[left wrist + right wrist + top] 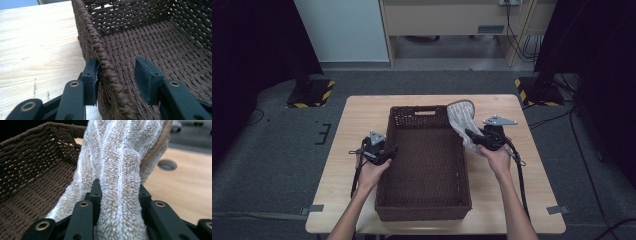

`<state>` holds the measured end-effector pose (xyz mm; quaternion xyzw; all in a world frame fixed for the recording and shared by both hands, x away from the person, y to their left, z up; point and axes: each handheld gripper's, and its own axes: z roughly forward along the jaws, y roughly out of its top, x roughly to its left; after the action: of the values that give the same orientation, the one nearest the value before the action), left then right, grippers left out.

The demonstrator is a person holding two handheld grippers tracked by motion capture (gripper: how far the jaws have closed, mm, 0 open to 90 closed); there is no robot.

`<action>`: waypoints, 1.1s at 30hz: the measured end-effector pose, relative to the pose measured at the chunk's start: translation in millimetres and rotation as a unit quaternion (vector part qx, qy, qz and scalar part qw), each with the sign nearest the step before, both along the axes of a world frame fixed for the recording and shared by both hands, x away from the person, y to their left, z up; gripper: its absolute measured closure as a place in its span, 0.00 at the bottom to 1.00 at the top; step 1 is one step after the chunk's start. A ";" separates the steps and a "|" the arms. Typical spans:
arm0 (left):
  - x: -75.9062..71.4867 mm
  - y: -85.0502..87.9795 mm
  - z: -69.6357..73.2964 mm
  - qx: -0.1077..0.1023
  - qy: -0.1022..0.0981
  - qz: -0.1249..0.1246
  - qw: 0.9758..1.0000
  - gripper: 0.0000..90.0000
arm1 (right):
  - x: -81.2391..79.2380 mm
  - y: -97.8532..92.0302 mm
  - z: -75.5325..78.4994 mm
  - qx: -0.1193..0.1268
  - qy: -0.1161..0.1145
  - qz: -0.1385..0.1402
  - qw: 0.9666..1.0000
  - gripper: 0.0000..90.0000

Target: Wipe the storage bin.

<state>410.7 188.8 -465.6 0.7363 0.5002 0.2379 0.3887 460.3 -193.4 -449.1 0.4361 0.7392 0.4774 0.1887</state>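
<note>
1. Your right gripper [472,136] is pinching a fuzzy towel [462,120]. In the right gripper view, both black jaws press on a thick fold of the towel [120,182].
2. The towel is cream with pale stripes and a tan edge. It stands up from your right gripper and hangs a little below it too.
3. The brown woven basket [384,165] sits just beside your right gripper, on its inner side. The towel is up by the basket's far right corner, over the rim.
4. In the right gripper view, the basket [30,157] is to the left of the towel, and the wooden table [185,190] is to the right.
5. Your left gripper [387,152] sits at the basket's left rim. Its jaws are spread apart.
6. In the left gripper view, the rim [105,65] runs between the two jaws. The outer jaw looks right up against the rim. The inner jaw stands off from it, over the basket floor.
7. The table [357,115] lies on the outer side of your left gripper.
8. Your two grippers are well apart, with the basket between them.
</note>
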 end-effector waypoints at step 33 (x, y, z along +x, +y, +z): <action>2.0 -2.0 10.0 -0.002 -0.028 0.007 1.000 0.57 | 0.5 -33.0 20.1 -0.009 -0.033 -0.042 0.999 0.76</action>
<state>412.7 186.9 -455.6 0.7250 0.4948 0.2607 0.4020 460.8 -226.5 -429.0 0.4490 0.7177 0.4768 0.2365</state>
